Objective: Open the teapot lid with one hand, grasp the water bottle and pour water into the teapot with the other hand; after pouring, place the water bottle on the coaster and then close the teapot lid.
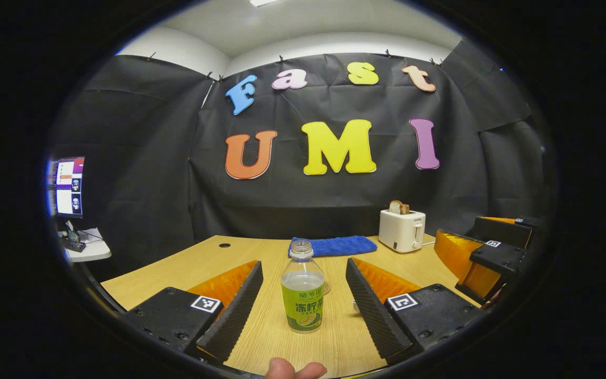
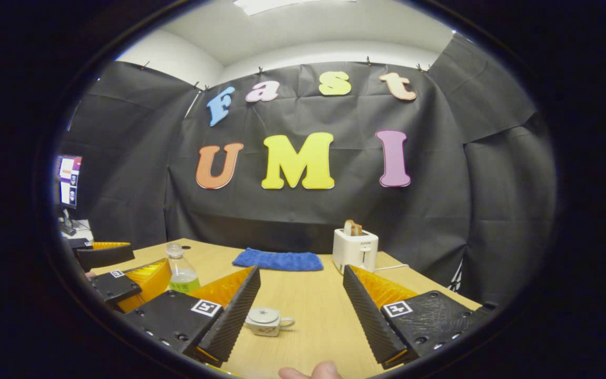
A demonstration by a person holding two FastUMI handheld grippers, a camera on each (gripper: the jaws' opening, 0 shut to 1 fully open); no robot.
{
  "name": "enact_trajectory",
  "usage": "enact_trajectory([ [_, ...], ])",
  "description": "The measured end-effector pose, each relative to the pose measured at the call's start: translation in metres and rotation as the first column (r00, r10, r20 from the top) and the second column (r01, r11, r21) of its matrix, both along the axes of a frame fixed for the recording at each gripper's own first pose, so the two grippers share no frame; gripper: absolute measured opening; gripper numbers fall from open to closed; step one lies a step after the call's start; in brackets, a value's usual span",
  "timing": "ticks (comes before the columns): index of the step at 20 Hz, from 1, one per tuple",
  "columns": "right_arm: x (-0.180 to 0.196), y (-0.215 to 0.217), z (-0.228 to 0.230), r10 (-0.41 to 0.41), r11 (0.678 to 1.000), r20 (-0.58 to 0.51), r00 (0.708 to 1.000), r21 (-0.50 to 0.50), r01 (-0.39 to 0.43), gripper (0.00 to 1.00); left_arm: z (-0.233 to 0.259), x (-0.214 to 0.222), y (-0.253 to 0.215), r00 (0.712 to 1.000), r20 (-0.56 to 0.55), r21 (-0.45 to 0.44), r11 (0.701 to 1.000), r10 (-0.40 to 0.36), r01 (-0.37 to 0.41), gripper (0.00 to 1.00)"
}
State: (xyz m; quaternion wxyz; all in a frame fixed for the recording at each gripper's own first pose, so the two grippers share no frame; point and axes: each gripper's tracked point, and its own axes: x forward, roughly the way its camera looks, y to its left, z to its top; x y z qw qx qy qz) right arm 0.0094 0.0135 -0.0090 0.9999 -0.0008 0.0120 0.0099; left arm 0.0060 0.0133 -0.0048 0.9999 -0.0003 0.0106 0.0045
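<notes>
An uncapped clear water bottle (image 1: 303,295) with a green label stands upright on the wooden table (image 1: 282,337), part full. My left gripper (image 1: 303,266) is open, with a finger on either side of the bottle and neither touching it. A thin round edge, perhaps the coaster (image 1: 326,288), peeks out behind the bottle. In the right gripper view a small white teapot (image 2: 267,321) sits with its lid on, low between the fingers of my open right gripper (image 2: 301,271) and close to the left one. The bottle (image 2: 179,273) and left gripper (image 2: 124,266) show at the left there.
A white toaster (image 1: 402,230) holding a slice of bread stands at the back right, and a folded blue cloth (image 1: 333,245) lies beside it. My right gripper (image 1: 484,255) shows at the right of the left gripper view. A monitor (image 1: 69,187) stands off the table's left.
</notes>
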Motion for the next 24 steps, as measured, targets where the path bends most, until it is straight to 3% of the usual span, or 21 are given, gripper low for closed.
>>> enact_trajectory([
  [8, 0.021, 0.025, -0.030, 0.056, 0.997, -0.016, 0.998, -0.044, -0.057, 0.97, 0.001, 0.002, 0.021, 1.000, -0.008, -0.034, 0.999, 0.022, -0.022, 0.99],
  [15, 0.062, 0.048, -0.090, 0.102, 0.995, -0.138, 0.985, 0.014, -0.101, 0.96, 0.003, 0.004, 0.035, 0.999, -0.009, -0.042, 0.998, 0.037, -0.037, 0.99],
  [20, 0.086, 0.054, -0.117, 0.092, 0.996, -0.199, 0.976, -0.003, -0.094, 0.97, 0.002, 0.007, 0.046, 0.999, -0.015, -0.052, 0.997, 0.048, -0.049, 0.99],
  [24, 0.098, 0.062, -0.127, 0.110, 0.994, -0.224, 0.968, 0.015, -0.109, 0.88, -0.002, 0.010, 0.050, 0.998, -0.027, -0.055, 0.997, 0.054, -0.056, 0.99],
])
